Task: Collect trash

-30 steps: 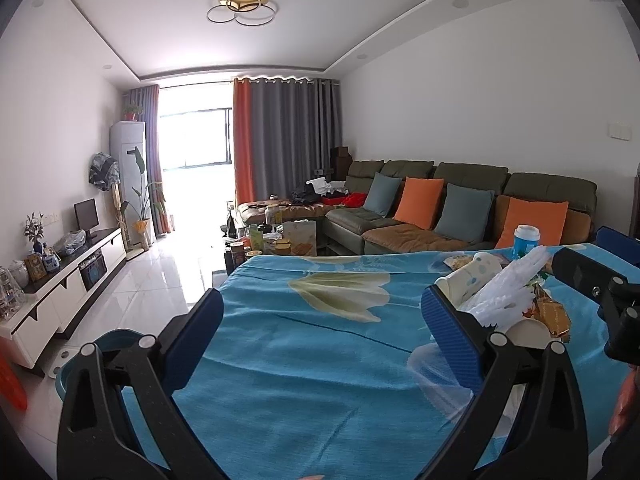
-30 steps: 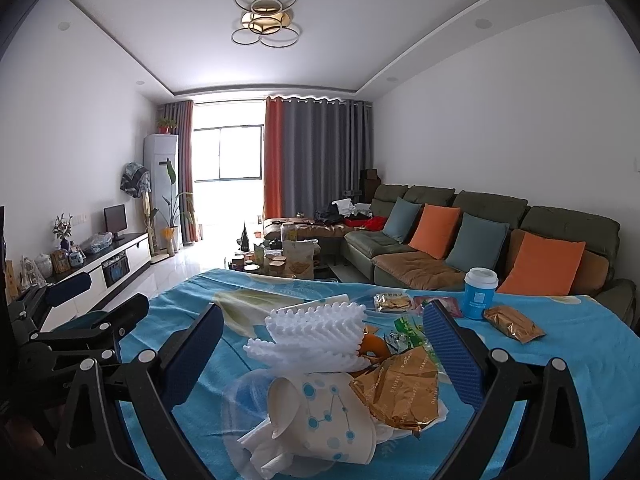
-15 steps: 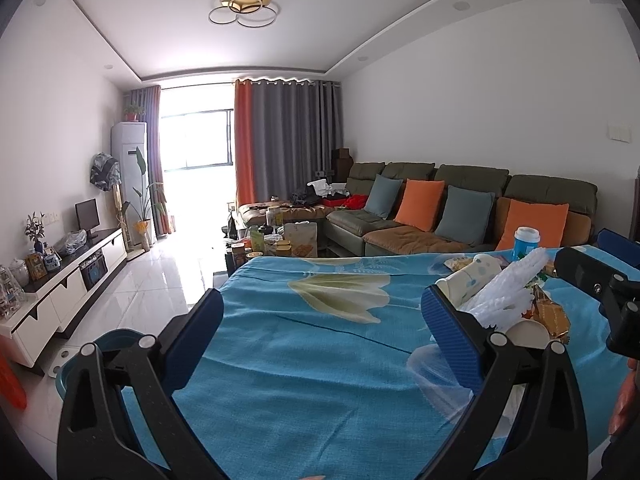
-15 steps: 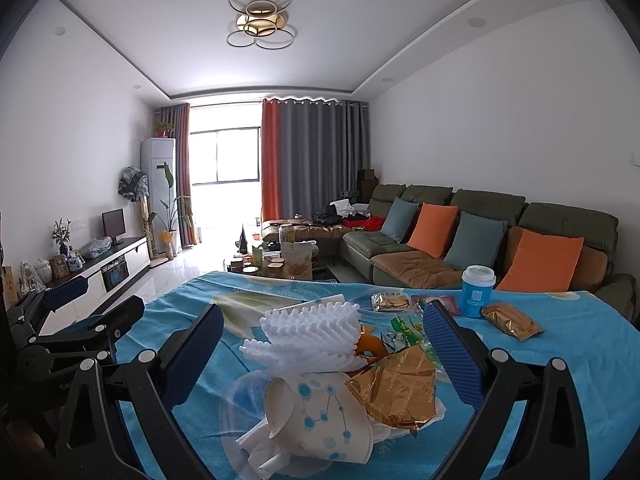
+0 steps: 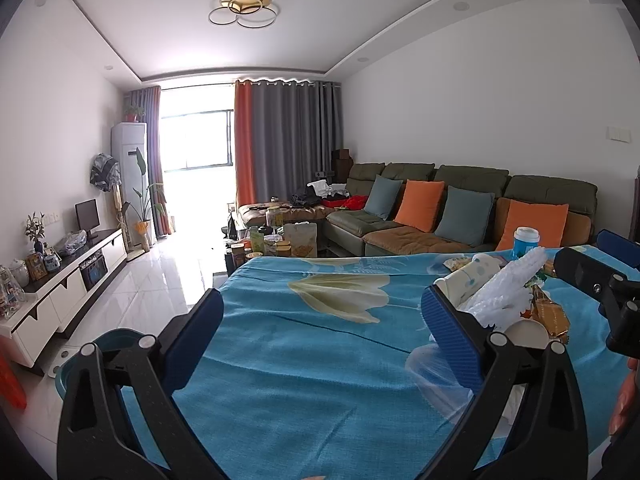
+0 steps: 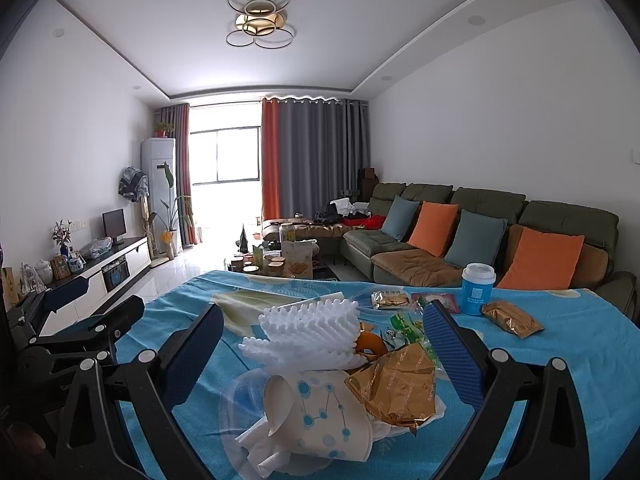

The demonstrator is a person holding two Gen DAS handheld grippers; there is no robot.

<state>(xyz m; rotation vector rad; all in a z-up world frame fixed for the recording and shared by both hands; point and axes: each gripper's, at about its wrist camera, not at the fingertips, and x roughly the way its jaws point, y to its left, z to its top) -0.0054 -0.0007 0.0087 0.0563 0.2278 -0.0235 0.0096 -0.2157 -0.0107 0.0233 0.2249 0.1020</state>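
Observation:
A trash pile lies on the blue tablecloth (image 6: pixel 568 344): white foam netting (image 6: pixel 310 330), a crushed paper cup with blue dots (image 6: pixel 320 420), a gold wrapper (image 6: pixel 394 390) and a clear plastic lid (image 6: pixel 240 404). My right gripper (image 6: pixel 324 356) is open, its jaws on either side of the pile. My left gripper (image 5: pixel 320 336) is open and empty over bare cloth, left of the pile; the foam netting (image 5: pixel 504 288) and the cup (image 5: pixel 472 276) show at its right finger. A blue cup with a white lid (image 6: pixel 478 288) and more gold wrappers (image 6: pixel 510 318) lie farther back.
A teal bin (image 5: pixel 100 344) stands on the floor at the table's left. Beyond the table are a cluttered coffee table (image 6: pixel 280 258), a green sofa with cushions (image 6: pixel 480 236) and a white TV cabinet (image 5: pixel 68 280).
Both views shift very slightly; the right gripper has tilted down a little over the pile. Both grippers stay open and nothing on the table has moved.

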